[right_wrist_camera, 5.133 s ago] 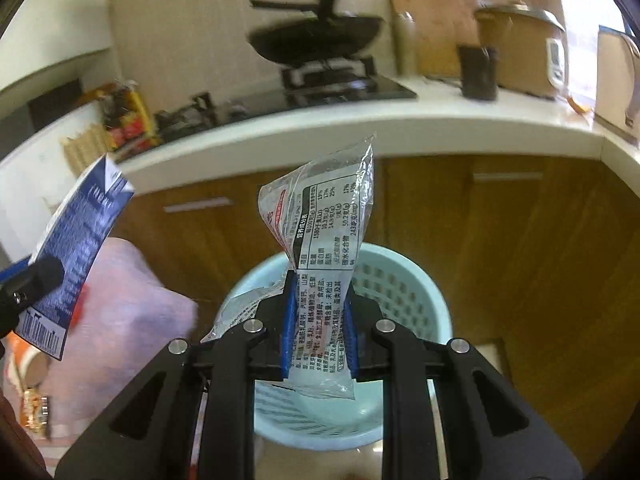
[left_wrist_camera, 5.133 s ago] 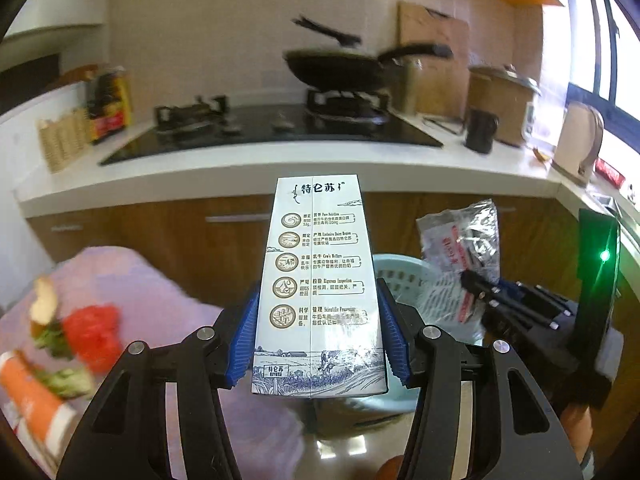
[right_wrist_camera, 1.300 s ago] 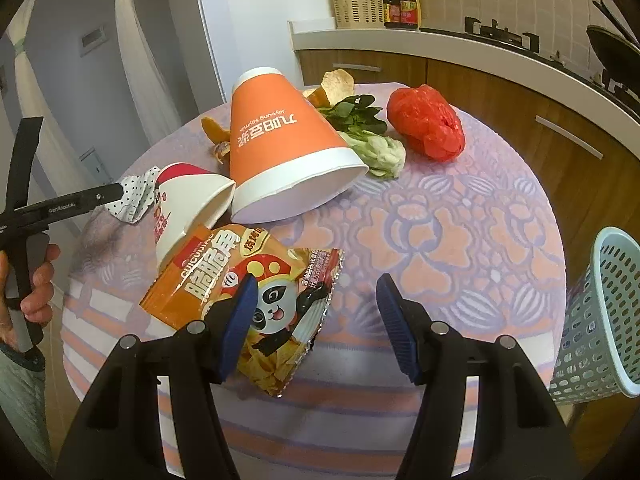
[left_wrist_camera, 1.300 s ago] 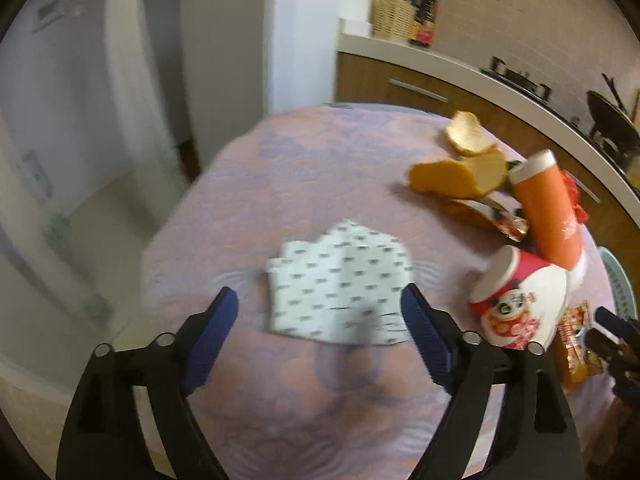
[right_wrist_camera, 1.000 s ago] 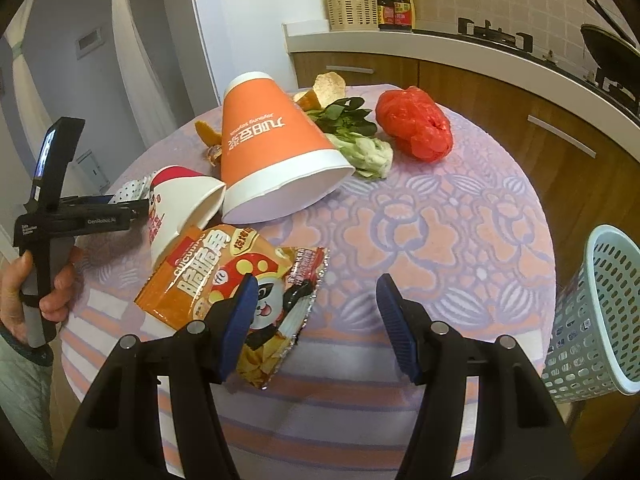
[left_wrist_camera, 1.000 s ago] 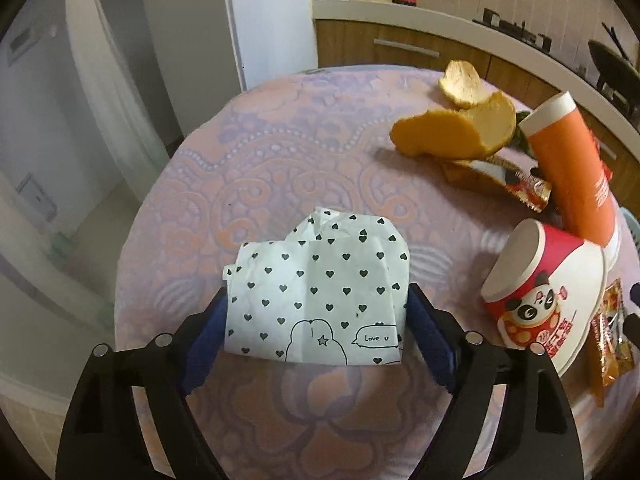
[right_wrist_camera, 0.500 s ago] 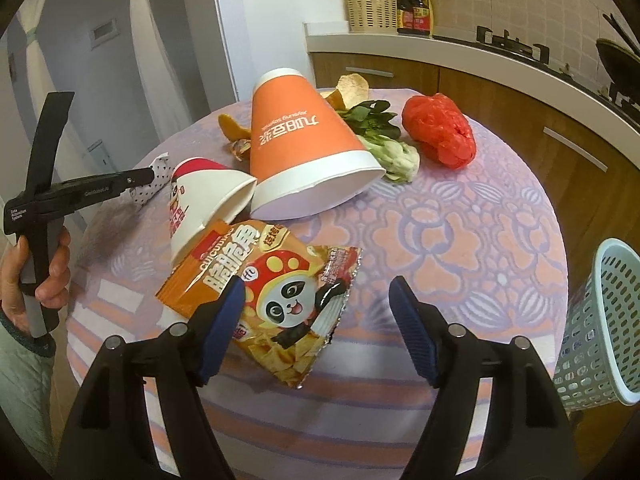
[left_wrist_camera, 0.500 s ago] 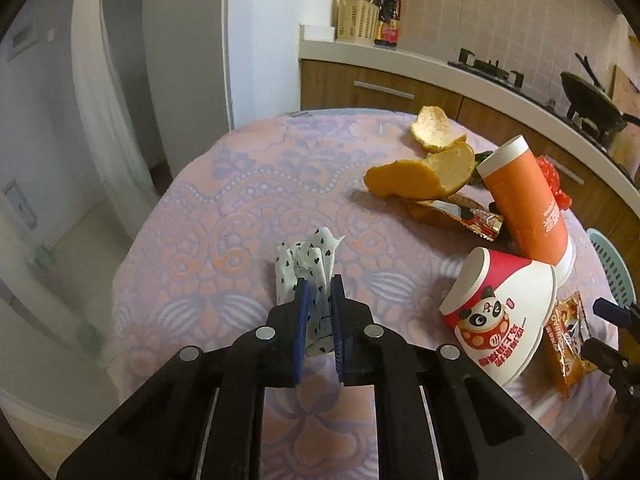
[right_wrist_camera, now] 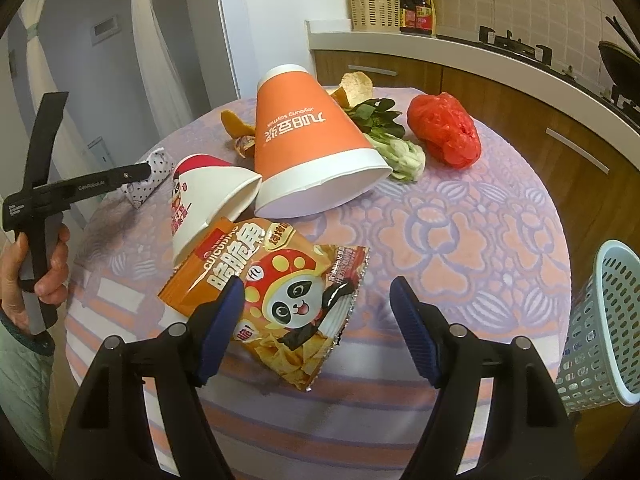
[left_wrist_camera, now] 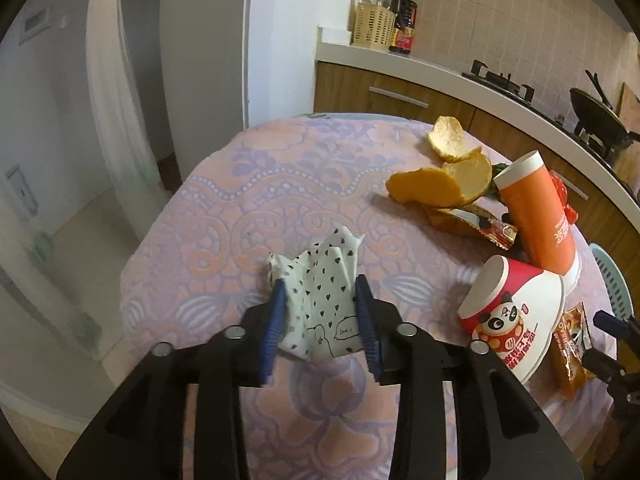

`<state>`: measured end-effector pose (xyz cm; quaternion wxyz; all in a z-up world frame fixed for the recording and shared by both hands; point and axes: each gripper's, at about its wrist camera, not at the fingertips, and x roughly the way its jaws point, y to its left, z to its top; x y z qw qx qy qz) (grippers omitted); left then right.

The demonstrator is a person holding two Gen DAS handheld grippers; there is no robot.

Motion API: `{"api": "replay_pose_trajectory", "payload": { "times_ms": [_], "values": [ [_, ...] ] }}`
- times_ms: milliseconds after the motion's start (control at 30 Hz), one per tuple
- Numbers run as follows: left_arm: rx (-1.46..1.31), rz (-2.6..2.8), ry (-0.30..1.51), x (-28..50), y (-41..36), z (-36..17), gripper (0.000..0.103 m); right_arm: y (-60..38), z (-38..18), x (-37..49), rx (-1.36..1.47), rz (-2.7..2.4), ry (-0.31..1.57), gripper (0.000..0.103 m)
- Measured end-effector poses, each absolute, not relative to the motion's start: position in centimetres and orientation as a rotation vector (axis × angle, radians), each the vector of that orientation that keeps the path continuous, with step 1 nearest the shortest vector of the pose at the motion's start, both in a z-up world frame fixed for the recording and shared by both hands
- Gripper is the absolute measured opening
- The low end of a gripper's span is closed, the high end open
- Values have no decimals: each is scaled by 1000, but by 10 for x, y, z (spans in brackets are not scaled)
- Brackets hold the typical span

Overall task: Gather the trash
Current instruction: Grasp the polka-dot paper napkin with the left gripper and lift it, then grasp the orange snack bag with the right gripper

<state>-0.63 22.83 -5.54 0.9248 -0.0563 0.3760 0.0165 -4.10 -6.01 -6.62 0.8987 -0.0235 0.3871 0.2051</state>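
Note:
A white napkin with black hearts (left_wrist_camera: 324, 320) sits bunched between the blue pads of my left gripper (left_wrist_camera: 320, 282). The jaws are opening, but both pads still touch its sides. From the right wrist view the napkin (right_wrist_camera: 154, 182) hangs at the left gripper's (right_wrist_camera: 144, 170) tip, just over the table edge. My right gripper (right_wrist_camera: 316, 284) stands open low over an orange panda snack bag (right_wrist_camera: 280, 280), which lies flat on the cloth. Its left finger overlaps the bag's corner. A red-and-white panda cup (right_wrist_camera: 200, 200) and a large orange cup (right_wrist_camera: 308, 136) lie tipped behind it.
The round table has a purple and pink cloth (left_wrist_camera: 280, 184). Orange peels (left_wrist_camera: 440, 184), leafy greens (right_wrist_camera: 392, 140) and a red plastic bag (right_wrist_camera: 444, 132) lie at its far side. A pale blue basket (right_wrist_camera: 608, 340) stands off the right edge. A person's hand (right_wrist_camera: 48, 276) holds the left gripper.
The left jaws closed tight on the flat napkin, bunching it up, then widened again with the napkin still between them. The right jaws spread wider over the snack bag.

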Motion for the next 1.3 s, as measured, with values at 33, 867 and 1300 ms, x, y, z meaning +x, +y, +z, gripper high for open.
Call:
{"api": "replay_pose_trajectory", "payload": {
  "times_ms": [33, 867, 1300],
  "values": [
    [-118, 27, 773, -6, 229, -56, 37, -61, -66, -41, -48, 421, 799, 71],
    [7, 54, 924, 30, 209, -74, 70, -66, -63, -40, -42, 427, 791, 77],
    [-149, -53, 800, 3, 230, -53, 8, -44, -62, -50, -43, 510, 811, 91]
  ]
}}
